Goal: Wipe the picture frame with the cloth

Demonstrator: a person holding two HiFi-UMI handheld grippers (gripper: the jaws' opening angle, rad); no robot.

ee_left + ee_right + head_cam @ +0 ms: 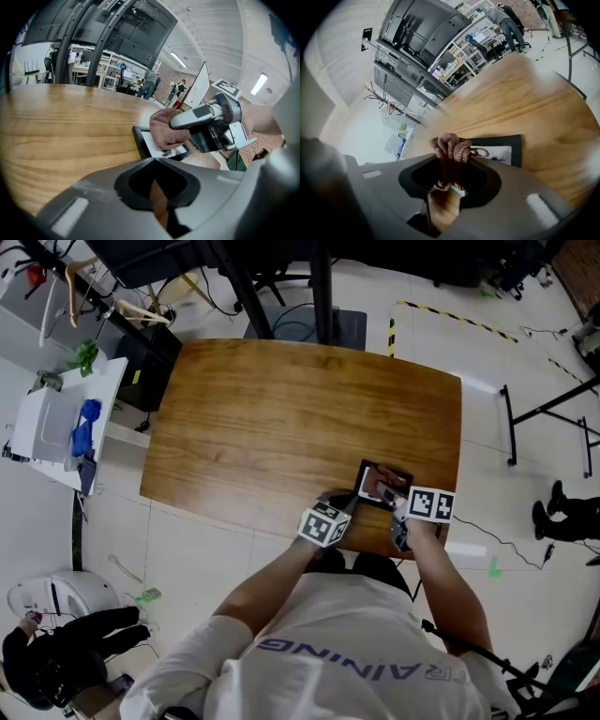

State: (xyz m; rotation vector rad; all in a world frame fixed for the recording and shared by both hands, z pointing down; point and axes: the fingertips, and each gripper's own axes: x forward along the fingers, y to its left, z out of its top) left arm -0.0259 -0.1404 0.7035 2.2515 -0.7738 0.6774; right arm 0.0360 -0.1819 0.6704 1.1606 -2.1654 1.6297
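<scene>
Jaws of the right gripper (pixel 452 160) are clamped on a bunched brown knitted cloth (pixel 451 149); those of the left gripper (pixel 154 158) are closed together with nothing between them. Both forearms reach forward side by side, bringing the grippers close together at the near edge of the large rounded wooden table (pixel 281 418). A black rectangular picture frame (pixel 375 474) with a pale picture lies flat near that edge, towards the table's right. The left gripper sits just beside its left side. The cloth wad rests on the picture's face, under the right gripper's tips
</scene>
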